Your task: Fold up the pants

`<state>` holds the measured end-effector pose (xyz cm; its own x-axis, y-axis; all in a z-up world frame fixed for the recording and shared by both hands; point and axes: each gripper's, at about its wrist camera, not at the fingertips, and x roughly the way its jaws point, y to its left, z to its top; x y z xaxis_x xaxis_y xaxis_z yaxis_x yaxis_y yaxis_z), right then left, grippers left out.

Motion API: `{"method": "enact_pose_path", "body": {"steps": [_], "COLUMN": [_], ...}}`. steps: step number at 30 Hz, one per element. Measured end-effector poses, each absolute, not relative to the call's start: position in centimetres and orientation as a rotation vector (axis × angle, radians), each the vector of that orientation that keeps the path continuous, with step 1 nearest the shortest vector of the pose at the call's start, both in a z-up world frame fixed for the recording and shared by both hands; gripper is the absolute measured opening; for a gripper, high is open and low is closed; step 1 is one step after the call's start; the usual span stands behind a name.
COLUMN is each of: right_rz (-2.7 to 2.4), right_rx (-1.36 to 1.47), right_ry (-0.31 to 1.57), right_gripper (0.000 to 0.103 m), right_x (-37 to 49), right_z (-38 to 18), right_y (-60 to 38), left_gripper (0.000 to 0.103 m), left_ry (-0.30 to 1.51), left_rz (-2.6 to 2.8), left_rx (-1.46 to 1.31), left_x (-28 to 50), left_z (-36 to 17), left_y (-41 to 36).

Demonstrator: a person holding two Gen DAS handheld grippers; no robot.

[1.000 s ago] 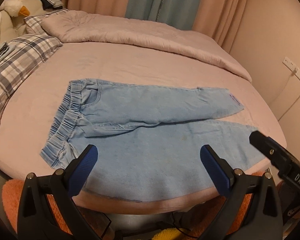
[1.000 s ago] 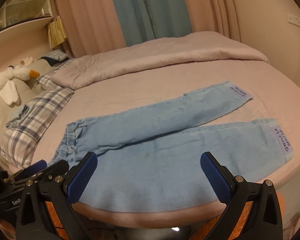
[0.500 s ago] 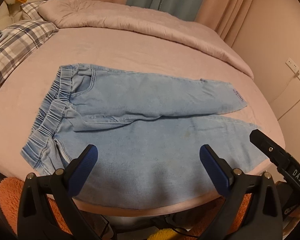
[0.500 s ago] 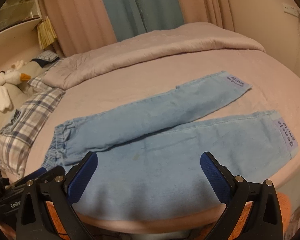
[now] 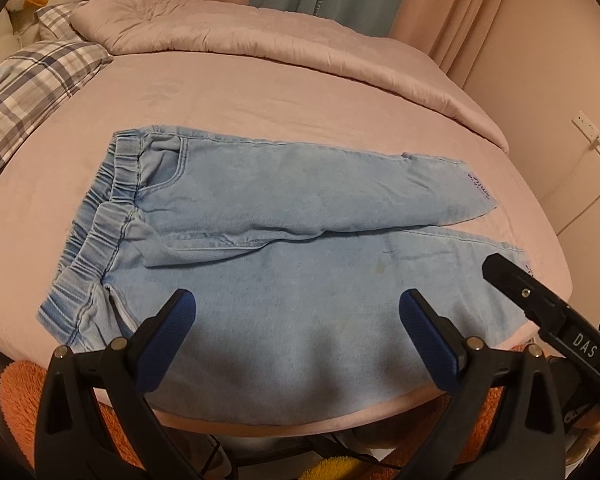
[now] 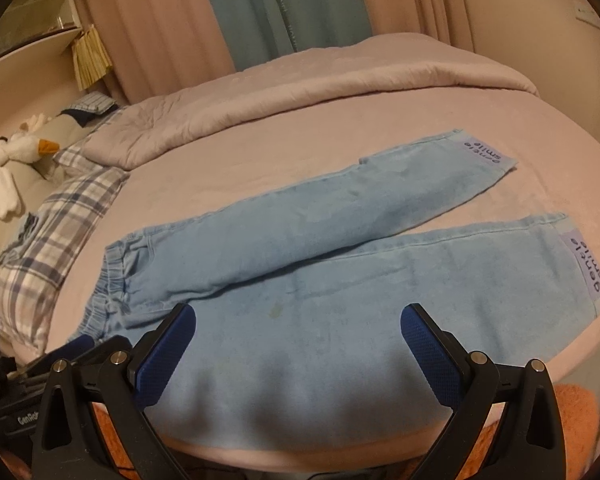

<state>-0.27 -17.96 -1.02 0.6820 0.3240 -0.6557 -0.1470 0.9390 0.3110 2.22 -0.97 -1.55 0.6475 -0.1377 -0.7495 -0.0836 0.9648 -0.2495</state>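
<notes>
Light blue denim pants [image 5: 284,240] lie flat on the pink bed [image 5: 260,92], elastic waistband [image 5: 100,220] at the left and both legs running right. The far leg crosses slightly over the near leg at the crotch. Both cuffs carry a "gentle smile" label [image 6: 586,266]. My left gripper [image 5: 298,320] hovers open over the near leg, toward the waist end. My right gripper [image 6: 298,334] hovers open over the near leg's middle; its black body [image 5: 540,312] shows at the right of the left wrist view. Neither holds anything.
A folded pink duvet [image 5: 268,48] runs along the far side of the bed. Plaid pillows [image 5: 24,92] and a white goose plush [image 6: 8,160] sit at the left. An orange rug [image 5: 16,392] lies below the bed edge; a wall socket [image 5: 592,140] is on the right.
Both grippers have come closer over the near leg, and the pants look larger in both views. The pants themselves lie as before.
</notes>
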Motion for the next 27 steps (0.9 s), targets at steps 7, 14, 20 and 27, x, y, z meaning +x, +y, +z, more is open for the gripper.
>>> {"method": "enact_pose_path", "body": {"steps": [7, 14, 20, 27], "right_rz": [0.257, 0.241, 0.240, 0.261], "right_rx": [0.244, 0.204, 0.184, 0.215], "right_ry": [0.799, 0.847, 0.849, 0.900], "right_gripper": [0.102, 0.102, 0.102, 0.102], "right_x": [0.3, 0.5, 1.0, 2.2], "right_z": [-1.3, -1.0, -0.5, -1.0], "right_y": [-18.0, -18.5, -18.3, -18.2], "left_gripper": [0.101, 0.101, 0.101, 0.101], "left_ry": [0.891, 0.904, 0.933, 0.963], "left_rz": [-0.047, -0.071, -0.095, -0.099], "left_rx": [-0.258, -0.191, -0.202, -0.214], "left_x": [3.0, 3.6, 4.6, 5.5], "left_z": [-1.3, -0.2, -0.2, -0.3], "left_y": [-1.7, -2.8, -3.3, -3.1]}}
